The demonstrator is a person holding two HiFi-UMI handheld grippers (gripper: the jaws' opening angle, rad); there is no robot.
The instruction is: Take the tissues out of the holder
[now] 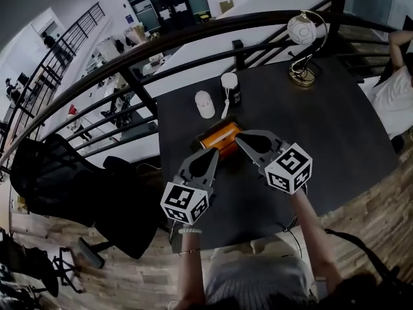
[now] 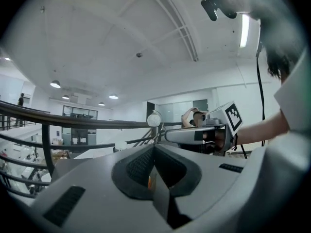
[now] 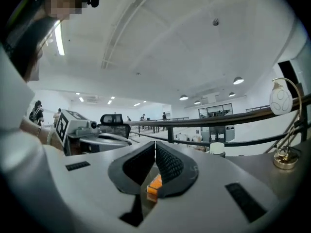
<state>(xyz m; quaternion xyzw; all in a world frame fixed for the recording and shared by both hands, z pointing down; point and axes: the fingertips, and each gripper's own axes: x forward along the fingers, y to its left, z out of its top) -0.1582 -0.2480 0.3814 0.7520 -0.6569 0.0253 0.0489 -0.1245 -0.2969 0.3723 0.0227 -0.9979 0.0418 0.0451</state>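
Observation:
The orange tissue holder (image 1: 219,137) lies on the dark table (image 1: 335,134), a little past my two grippers. A paler strip runs along its top; I cannot make out loose tissue. My left gripper (image 1: 215,152) points at the holder's near left corner, jaws pressed together with nothing between them. My right gripper (image 1: 237,137) reaches the holder's right end, also shut and empty. In the left gripper view the left gripper (image 2: 154,147) shows an orange sliver (image 2: 149,181) below its closed jaws. The right gripper view shows the right gripper (image 3: 155,144) closed above the orange holder (image 3: 154,184).
A white cylinder (image 1: 204,104) and a dark bottle with a white cap (image 1: 230,87) stand behind the holder. A brass lamp with a round white shade (image 1: 302,44) is at the back right. A black railing (image 1: 193,37) borders the table's far edge. A black chair (image 1: 58,179) stands to the left.

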